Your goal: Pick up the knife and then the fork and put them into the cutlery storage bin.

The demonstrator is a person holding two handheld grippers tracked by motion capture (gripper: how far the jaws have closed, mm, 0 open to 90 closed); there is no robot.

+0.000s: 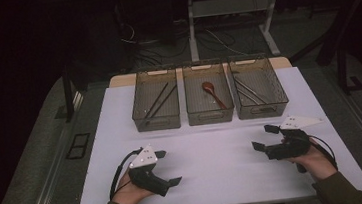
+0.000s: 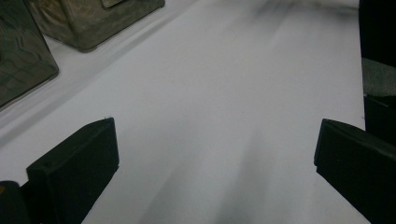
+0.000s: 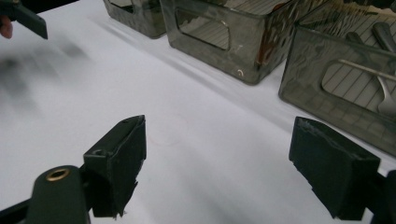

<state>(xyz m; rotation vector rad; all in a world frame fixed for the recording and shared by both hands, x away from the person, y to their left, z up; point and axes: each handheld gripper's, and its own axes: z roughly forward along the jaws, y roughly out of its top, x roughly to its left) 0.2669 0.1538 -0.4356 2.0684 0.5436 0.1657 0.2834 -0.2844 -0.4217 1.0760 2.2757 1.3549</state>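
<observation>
A person holds the left gripper low over the near left part of the white bench, its jaws spread wide with bare surface between them, as the left gripper view confirms. The right gripper sits over the near right part of the bench, well apart from the left one, and its jaws also stand spread with nothing between them; the right gripper view looks past them across the white surface to the bins. Three smoky see-through bins stand side by side in a row at the far side of the bench, just beside one another. The left bin holds a pair of dark chopsticks lying slantwise. The middle bin holds a reddish-brown spoon, bowl toward the far end. The right bin holds metal cutlery, which is the bin nearest the right gripper; its exact pieces are hard to tell apart. Neither gripper touches any bin.
</observation>
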